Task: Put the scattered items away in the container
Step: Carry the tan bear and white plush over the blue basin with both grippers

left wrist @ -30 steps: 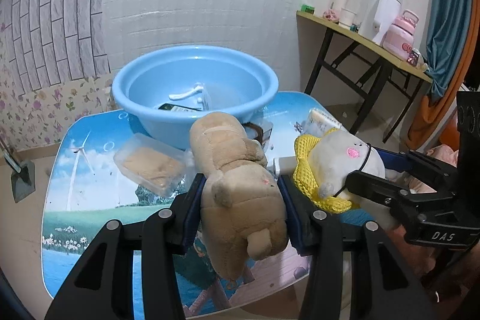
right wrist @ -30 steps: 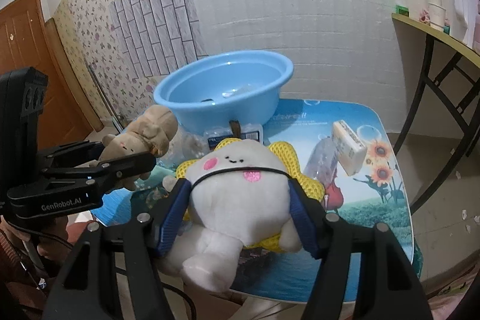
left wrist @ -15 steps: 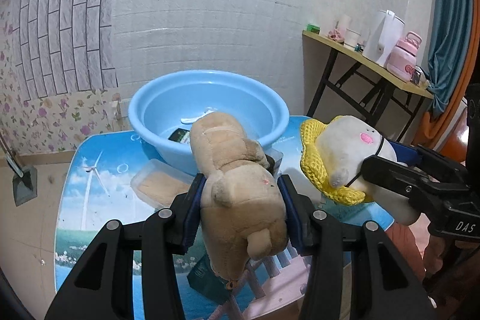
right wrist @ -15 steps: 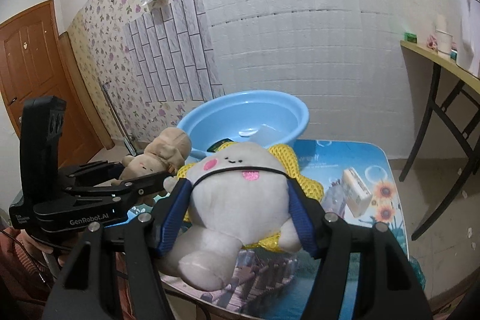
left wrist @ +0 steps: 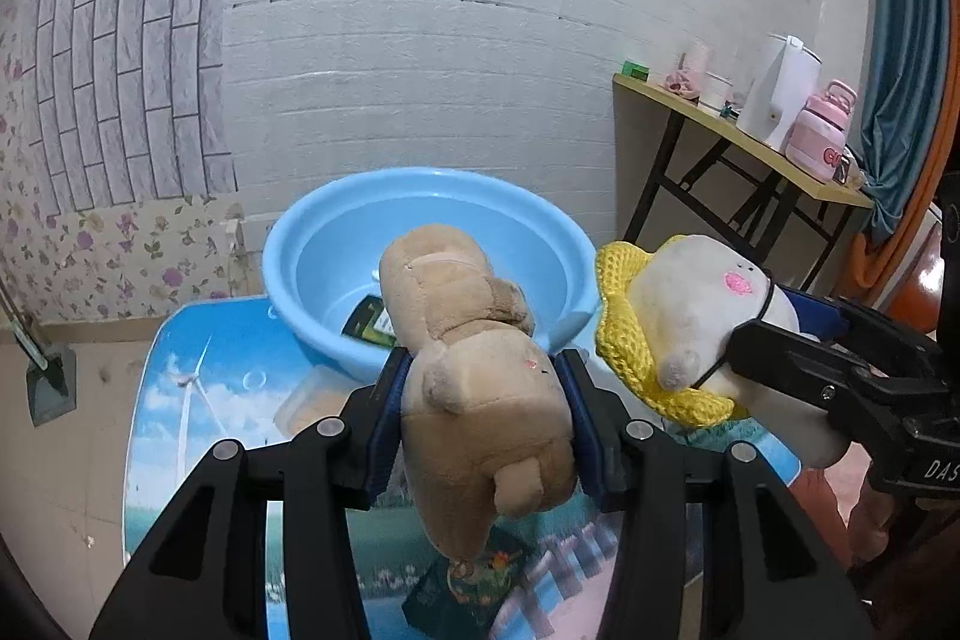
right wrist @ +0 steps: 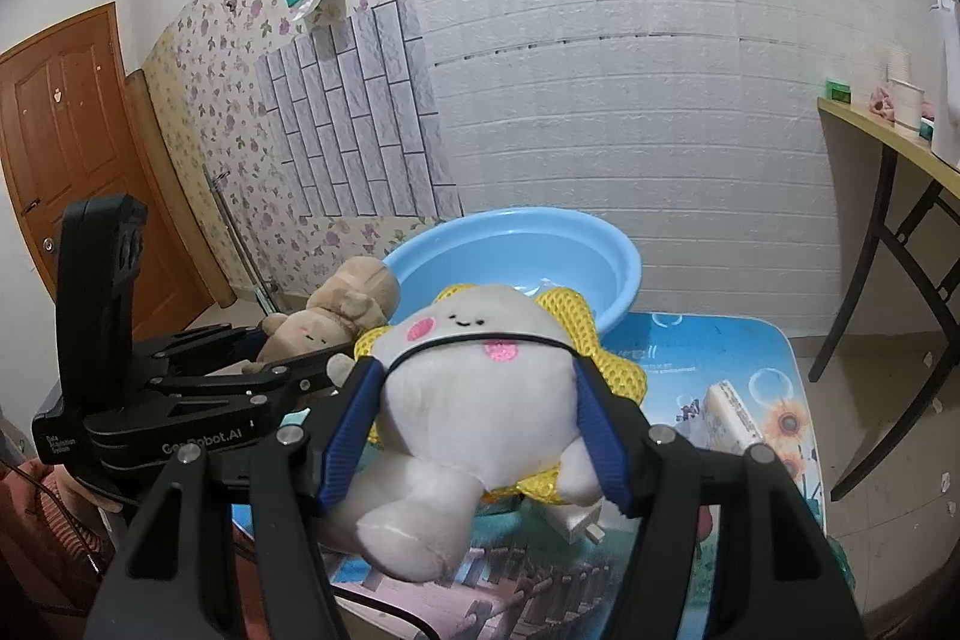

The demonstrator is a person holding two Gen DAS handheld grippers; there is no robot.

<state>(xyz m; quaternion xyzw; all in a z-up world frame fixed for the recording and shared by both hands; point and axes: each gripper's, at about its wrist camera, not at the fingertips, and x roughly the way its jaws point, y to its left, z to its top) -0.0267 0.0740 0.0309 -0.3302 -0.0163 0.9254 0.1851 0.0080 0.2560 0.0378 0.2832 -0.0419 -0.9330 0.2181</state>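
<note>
The blue basin sits at the far end of the worktop, mid-frame in the left wrist view, its rim close to the white brick wall behind. Its hollow is mostly open, with a dark packet lying on the bottom. The left gripper has its jaws clamped on the brown plush toy, which is held above the worktop just in front of the basin's near rim, its head reaching over that rim. To its right, the right gripper has its jaws pressed on the white plush toy, a pale figure with pink cheeks and a yellow knitted collar. The two toys hang just beside each other. A small carton lies on the worktop's right side.
</note>
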